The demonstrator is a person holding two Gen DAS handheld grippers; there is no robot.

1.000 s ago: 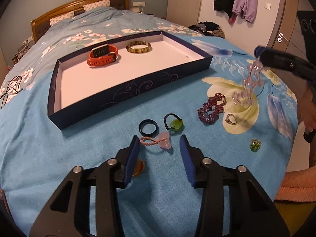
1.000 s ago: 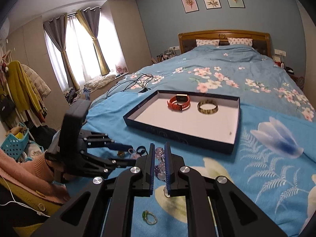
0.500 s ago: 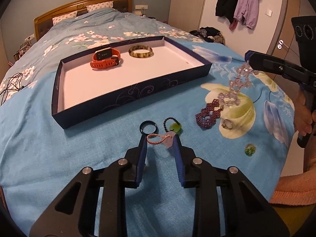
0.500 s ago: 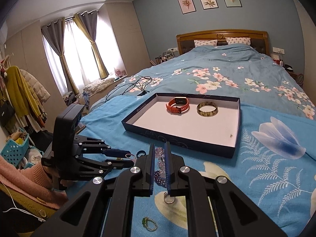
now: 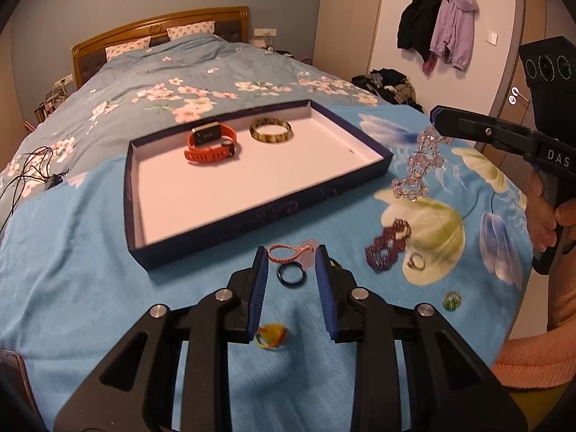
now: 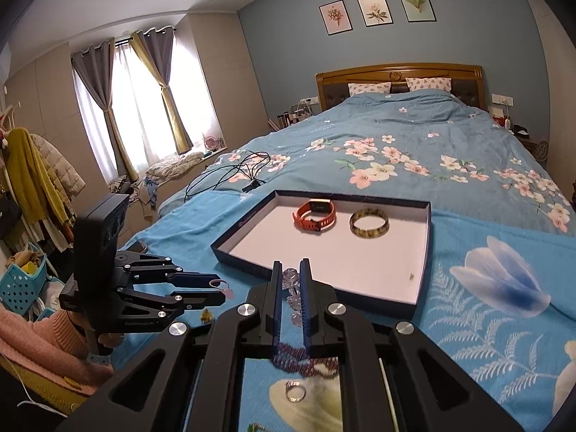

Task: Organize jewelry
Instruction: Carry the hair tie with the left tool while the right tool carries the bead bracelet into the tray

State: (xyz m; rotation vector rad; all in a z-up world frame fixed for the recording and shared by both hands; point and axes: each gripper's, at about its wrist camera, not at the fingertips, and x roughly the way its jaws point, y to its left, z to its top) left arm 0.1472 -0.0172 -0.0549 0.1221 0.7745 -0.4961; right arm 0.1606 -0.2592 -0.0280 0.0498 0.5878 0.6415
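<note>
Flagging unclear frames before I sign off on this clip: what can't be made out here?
- Left gripper: whether its fingers actually pinch the pink cord charm is unclear in either view; small in the right wrist view.
- Green-bead ring: hidden behind the left gripper's right finger in the left wrist view.
- Yellow ring: motion-blurred.
- Crystal bracelet: lower part hidden by the right gripper.

Orange watch (image 5: 210,143), mottled olive bangle (image 5: 270,131) — navy tray (image 5: 259,212).

Window glare — dim, fisheye-warped edges
</note>
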